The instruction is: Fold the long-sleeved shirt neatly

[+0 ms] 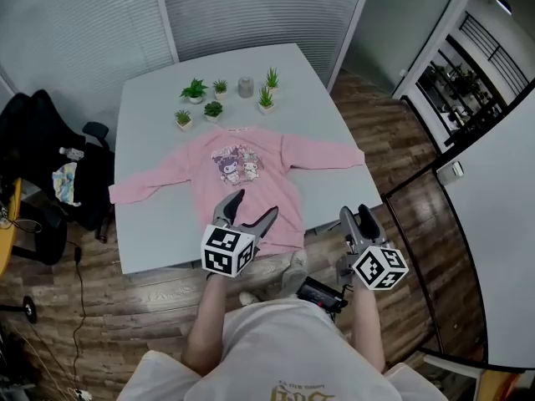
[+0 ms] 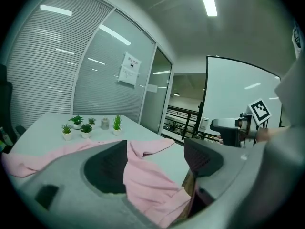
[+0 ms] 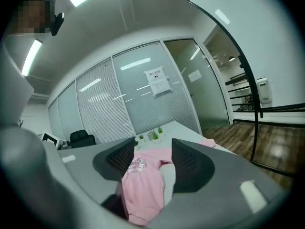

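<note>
The pink long-sleeved shirt [image 1: 247,186] lies flat and face up on the pale table [image 1: 150,98], with a cartoon print on the chest and both sleeves spread out to the sides. My left gripper [image 1: 254,205] hovers over the shirt's hem by the table's front edge, its jaws open and empty. In the left gripper view the shirt [image 2: 143,175] shows between the open jaws of the left gripper [image 2: 155,161]. My right gripper [image 1: 355,213] is off the table's front right corner, above the floor, also open and empty. The right gripper view shows the shirt [image 3: 143,180] ahead between the right gripper's [image 3: 152,159] jaws.
Several small potted plants [image 1: 213,98] and a grey cup [image 1: 245,86] stand at the table's far side. A black office chair [image 1: 50,165] with things on it sits left of the table. Glass partitions with blinds run behind, and a wooden floor [image 1: 393,140] lies to the right.
</note>
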A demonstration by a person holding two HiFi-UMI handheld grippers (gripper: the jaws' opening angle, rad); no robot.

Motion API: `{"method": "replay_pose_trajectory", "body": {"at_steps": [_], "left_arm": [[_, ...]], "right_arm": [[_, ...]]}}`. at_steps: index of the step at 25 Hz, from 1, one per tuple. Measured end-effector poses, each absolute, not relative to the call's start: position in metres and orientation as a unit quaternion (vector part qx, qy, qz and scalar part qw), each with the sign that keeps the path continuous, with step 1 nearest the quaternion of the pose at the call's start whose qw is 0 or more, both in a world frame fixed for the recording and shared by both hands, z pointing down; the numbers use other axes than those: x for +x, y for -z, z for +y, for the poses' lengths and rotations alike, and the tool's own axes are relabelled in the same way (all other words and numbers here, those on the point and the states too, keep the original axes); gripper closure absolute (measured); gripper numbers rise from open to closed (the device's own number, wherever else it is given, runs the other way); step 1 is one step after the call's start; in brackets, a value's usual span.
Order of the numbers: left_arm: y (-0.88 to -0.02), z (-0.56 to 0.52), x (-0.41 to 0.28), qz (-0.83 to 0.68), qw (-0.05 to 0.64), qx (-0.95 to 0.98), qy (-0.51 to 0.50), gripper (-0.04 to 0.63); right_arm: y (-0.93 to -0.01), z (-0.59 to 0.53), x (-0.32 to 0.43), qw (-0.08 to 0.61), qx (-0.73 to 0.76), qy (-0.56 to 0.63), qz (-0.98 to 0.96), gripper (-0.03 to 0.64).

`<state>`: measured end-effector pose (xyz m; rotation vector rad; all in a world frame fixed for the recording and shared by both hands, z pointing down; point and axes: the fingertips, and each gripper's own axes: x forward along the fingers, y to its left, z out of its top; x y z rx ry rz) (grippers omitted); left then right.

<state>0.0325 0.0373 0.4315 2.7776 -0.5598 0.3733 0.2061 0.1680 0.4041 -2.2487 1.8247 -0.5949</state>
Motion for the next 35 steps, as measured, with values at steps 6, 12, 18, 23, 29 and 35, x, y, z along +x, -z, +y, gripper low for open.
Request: {"method": "replay_pose_trajectory", "body": {"at_steps": [6,12,18,23,29,35], "left_arm": [[-0.444,0.027,0.08,-0.176,0.134,0.963,-0.151,0.232],[-0.462,0.017,0.127,-0.158,0.138,0.961,-0.182,0.23],[-0.478,-0.005,0.165,-0.152,0.148,0.956,-0.201,0.23],[-0.497,-0.023,0.197,-0.153,0.162,0.951,-0.215,0.232],[-0.517,-0.034,0.232,-0.153,0.176,0.942,-0.24,0.232],[-0.54,-0.042,0.261,-0.153,0.183,0.933,-0.269,0.232]], "right_arm": [[-0.418,0.164,0.245,0.092,-0.766,0.214,0.599,0.376],[-0.438,0.151,0.288,0.088,-0.77,0.239,0.584,0.377],[-0.458,0.123,0.327,0.067,-0.771,0.254,0.581,0.383],[-0.479,0.099,0.362,0.042,-0.771,0.267,0.577,0.385],[-0.505,0.083,0.396,0.018,-0.764,0.292,0.576,0.388],[-0.534,0.065,0.431,0.004,-0.759,0.309,0.573,0.388]]}}
